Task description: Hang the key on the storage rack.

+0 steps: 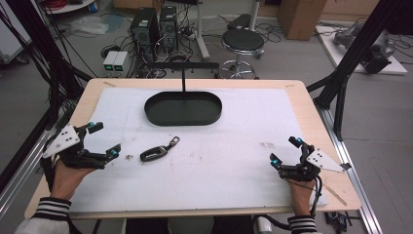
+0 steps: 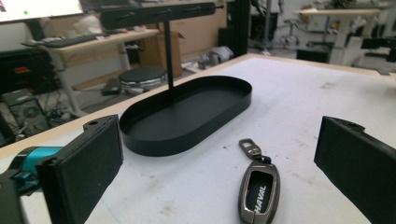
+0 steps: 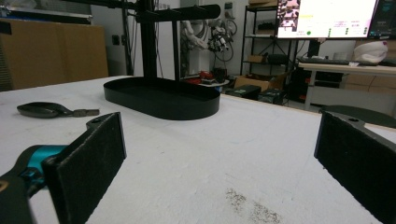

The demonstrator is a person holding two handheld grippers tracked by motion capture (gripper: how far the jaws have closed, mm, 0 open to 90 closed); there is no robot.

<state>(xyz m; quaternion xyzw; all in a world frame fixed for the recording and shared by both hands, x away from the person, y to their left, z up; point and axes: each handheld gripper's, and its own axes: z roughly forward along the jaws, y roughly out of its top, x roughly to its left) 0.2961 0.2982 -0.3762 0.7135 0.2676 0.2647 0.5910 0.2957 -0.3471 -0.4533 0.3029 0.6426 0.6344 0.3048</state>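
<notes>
Inventory, left to right, placed against the black oval tray (image 1: 183, 108).

Left tongs (image 1: 103, 139): near-left of the tray, low over the surface (image 1: 234, 146). Jaws wide apart, holding nothing. In the left gripper view the car key lies between and just ahead of the two black jaws, untouched.

Car key (image 1: 154, 153): dark fob with a metal clip at one end, flat on the white sheet, just in front of the tray on its near-left side and apart from it. The fob is closer to the left tongs than to the right ones.

Tray: empty. A thin black post (image 1: 183, 80) rises from its floor and carries a crossbar (image 1: 182, 65); nothing hangs from the bar as far as can be seen.

Right tongs (image 1: 283, 150): near-right of the tray, well apart from it and from the key. Jaws wide, holding nothing.

Progress, as judged: at the very start. The key is not yet gripped or lifted. Closing on it and carrying it to the tray or the bar all remain.
</notes>
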